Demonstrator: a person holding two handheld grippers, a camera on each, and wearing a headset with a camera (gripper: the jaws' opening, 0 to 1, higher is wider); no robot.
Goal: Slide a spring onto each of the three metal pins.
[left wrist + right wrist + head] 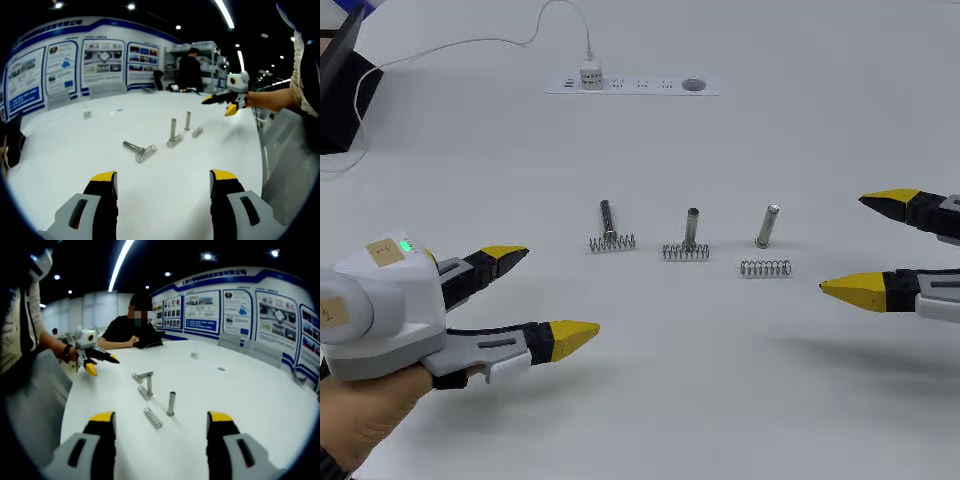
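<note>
Three metal pins stand in a row on the white table (650, 400): the left pin (607, 218), middle pin (692, 226) and right pin (768, 225). In both gripper views the left pin (133, 146) looks to be lying on its side. A loose spring lies in front of each: left spring (612, 243), middle spring (686, 252), right spring (765, 267). My left gripper (555, 292) hovers open at the lower left, short of the left spring (145, 153). My right gripper (845, 243) is open at the right, beside the right spring (153, 417) and right pin (171, 403).
A white power strip (630, 84) with a plugged charger and cable lies at the table's far side. A black object (340, 95) sits at the far left corner. A person in black (125, 330) sits at the table's far end in the right gripper view.
</note>
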